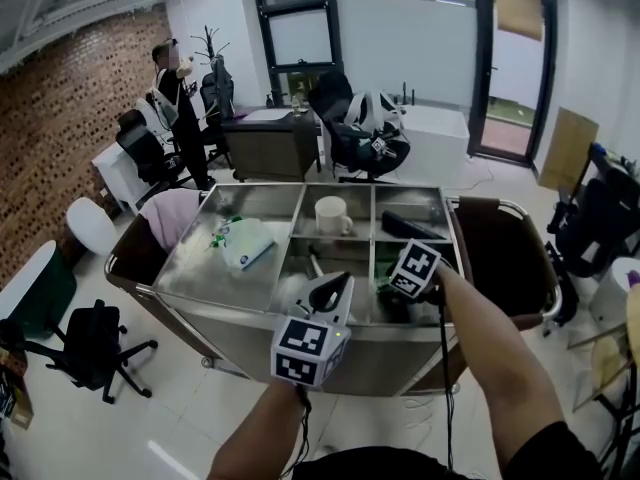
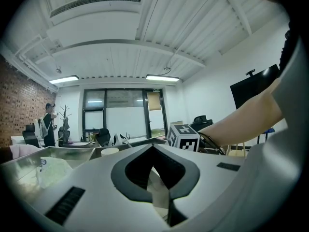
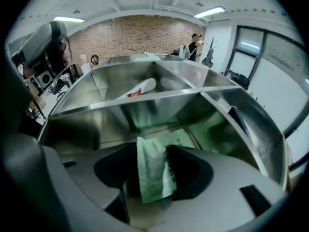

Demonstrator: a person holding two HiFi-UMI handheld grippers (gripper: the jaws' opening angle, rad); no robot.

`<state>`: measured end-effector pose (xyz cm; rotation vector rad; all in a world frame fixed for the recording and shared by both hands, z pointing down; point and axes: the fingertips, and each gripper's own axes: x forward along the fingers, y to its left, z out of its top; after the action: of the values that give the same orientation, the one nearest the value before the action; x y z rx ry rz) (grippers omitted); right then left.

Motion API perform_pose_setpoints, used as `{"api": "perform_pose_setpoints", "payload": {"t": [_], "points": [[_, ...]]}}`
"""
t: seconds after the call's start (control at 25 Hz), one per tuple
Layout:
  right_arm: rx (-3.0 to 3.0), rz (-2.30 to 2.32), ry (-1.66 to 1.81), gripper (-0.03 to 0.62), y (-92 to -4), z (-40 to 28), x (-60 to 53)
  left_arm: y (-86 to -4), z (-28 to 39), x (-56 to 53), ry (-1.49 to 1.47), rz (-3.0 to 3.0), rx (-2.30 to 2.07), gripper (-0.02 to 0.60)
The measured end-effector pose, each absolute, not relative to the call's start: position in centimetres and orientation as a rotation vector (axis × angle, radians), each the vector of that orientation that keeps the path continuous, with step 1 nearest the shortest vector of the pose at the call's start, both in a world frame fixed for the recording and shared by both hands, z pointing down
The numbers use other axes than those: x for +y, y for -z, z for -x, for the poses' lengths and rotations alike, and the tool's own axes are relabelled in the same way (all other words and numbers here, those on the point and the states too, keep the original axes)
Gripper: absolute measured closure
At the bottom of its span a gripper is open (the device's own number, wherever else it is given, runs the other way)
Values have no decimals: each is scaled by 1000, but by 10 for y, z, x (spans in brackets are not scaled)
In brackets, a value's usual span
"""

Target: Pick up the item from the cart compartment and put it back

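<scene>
Two tools. Your left tool (image 2: 153, 149) is closed, over the cart's (image 1: 240, 318) 6 o'clock edge. Your right tool (image 3: 152, 149) stands wide open around one green packet (image 3: 152, 173), which sits loose in the 5 o'clock compartment. One mug (image 1: 331, 215) at 12 o'clock.

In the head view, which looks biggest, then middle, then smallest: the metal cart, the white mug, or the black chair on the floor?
1. metal cart
2. black chair
3. white mug
That is only how they look; the chair sits lower, farther from the camera.
</scene>
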<state>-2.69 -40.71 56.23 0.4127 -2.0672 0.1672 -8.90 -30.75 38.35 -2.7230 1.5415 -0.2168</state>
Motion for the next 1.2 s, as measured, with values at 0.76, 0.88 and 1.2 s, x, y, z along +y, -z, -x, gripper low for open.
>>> {"api": "perform_pose_setpoints", "payload": {"t": [0.76,0.88,1.2], "points": [[-2049,-526,-246,485,-562,26,-418,-392,88,-319,190,2746,1558,581],[-2038,-551,-226,487,-561,22,-416,-392,86,-319,174,2756,1562,581],[-2196,-638,-265,487,-521,17,-415,-390,81,-317,201,2732,1541,581]]}}
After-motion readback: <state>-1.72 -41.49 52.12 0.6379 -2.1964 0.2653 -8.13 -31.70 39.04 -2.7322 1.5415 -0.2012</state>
